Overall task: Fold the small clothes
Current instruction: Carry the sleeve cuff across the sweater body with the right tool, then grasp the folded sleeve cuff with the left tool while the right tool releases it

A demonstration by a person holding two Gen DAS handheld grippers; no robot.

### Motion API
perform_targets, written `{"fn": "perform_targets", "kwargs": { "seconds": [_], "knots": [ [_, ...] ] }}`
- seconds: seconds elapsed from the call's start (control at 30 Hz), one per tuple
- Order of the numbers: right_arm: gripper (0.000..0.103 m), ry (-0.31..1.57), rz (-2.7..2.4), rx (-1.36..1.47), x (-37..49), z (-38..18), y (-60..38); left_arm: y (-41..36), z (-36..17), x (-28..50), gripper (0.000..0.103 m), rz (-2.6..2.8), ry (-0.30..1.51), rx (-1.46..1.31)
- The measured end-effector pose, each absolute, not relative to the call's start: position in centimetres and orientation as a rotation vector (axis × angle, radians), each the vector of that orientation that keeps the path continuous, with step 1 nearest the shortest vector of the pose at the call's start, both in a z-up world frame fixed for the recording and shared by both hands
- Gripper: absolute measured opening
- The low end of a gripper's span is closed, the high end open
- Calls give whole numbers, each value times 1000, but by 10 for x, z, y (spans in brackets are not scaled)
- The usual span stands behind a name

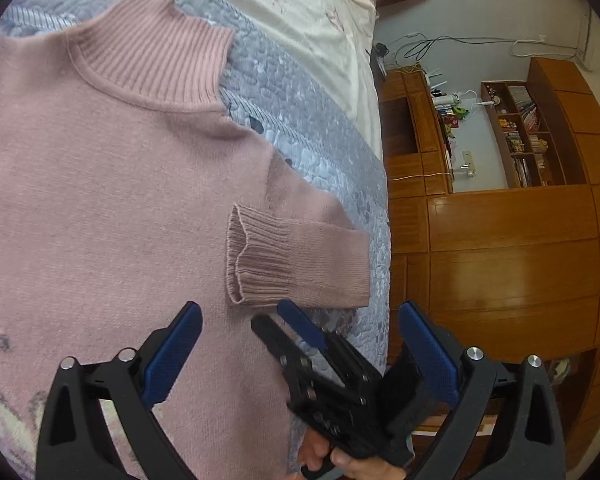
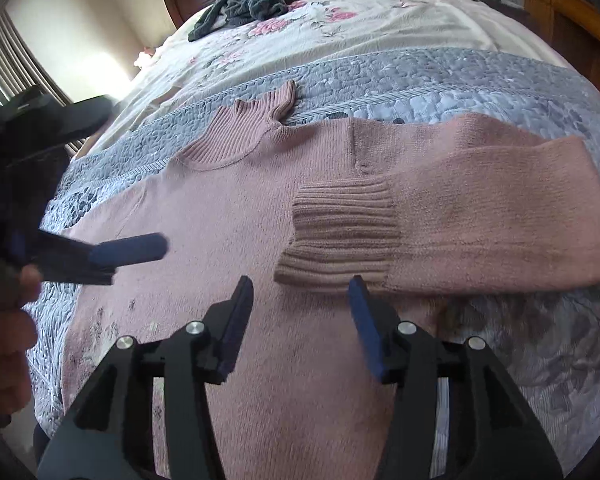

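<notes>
Lying flat on the grey quilted bedspread [image 2: 380,76], the pink ribbed-knit sweater [image 2: 228,216] has one sleeve [image 2: 460,224] folded in, and both the left gripper [image 1: 300,344] and right gripper [image 2: 300,312] gape empty, so the other sleeve likely comes next.

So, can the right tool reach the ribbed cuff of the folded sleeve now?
Probably yes. The right tool is open just before the ribbed cuff, which lies on top of the pink sweater, uncovered.

Soft daylight, seemingly from a curtained window [image 2: 4,68]; fisheye bending at edges, blurred left gripper [image 2: 132,250].
</notes>
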State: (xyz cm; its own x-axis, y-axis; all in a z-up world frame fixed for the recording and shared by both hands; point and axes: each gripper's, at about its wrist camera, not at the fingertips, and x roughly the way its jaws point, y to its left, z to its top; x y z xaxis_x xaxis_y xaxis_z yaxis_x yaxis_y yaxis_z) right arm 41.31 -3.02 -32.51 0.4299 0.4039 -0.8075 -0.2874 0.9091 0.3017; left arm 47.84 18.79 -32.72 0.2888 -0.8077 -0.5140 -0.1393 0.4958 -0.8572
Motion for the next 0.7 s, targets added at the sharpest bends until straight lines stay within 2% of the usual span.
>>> {"fn": "perform_targets", "kwargs": {
  "seconds": [0.2,0.43,0.5,0.53,0.57,0.7],
  "knots": [
    [53,1097,455,335,325,-318,-98,157,-382,521,99,-486,1375,-955],
    [54,1149,378,720,232,-351,-191,136,-381,531,95,-509,1390,-870],
    [54,1155,315,738,217,-362,-204,135,-381,531,63,-458,1413,-817],
    [54,1146,293,727,210,-363,-206,137,-381,530,38,-429,1425,-797],
    [54,1134,291,723,207,-362,-205,138,-380,529,26,-428,1427,-798],
    [54,1081,300,575,202,-353,-184,143,-370,524,7,-427,1407,-765]
  ]
}}
